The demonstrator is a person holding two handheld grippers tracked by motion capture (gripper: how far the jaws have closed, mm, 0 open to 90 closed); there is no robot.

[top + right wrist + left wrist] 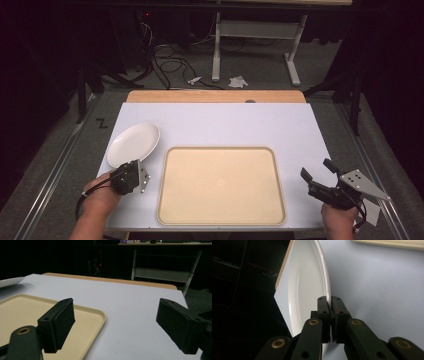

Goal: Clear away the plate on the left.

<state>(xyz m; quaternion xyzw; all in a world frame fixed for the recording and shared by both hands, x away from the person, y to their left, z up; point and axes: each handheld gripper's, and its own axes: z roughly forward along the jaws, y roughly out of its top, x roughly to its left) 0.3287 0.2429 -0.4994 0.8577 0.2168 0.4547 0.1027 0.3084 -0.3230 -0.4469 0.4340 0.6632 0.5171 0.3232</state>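
My left gripper (134, 172) sits at the near left of the table (280, 125), and its fingers (323, 307) are pinched tight on the near rim of the white plate (133, 144). In the left gripper view the plate (308, 287) runs edge-on away from me, its rim caught between my two black fingers with almost no gap left between them. The plate lies at the left side of the white table surface, just beyond my left hand (100, 192) and just left of the far left corner of the beige tray (220, 186); its left edge reaches the table's left border. Whether the plate is lifted or still resting on the surface I cannot tell.

My right gripper (318, 175) is at the near right, to the right of the tray and apart from it, held by my right hand (339, 216). Its fingers (58, 322) are spread wide with nothing between them. In the right gripper view they frame bare white table, with the tray's (82, 311) right corner behind the left finger and the plate's rim (10, 281) at the far left.

The tray lies in the near middle of the table.
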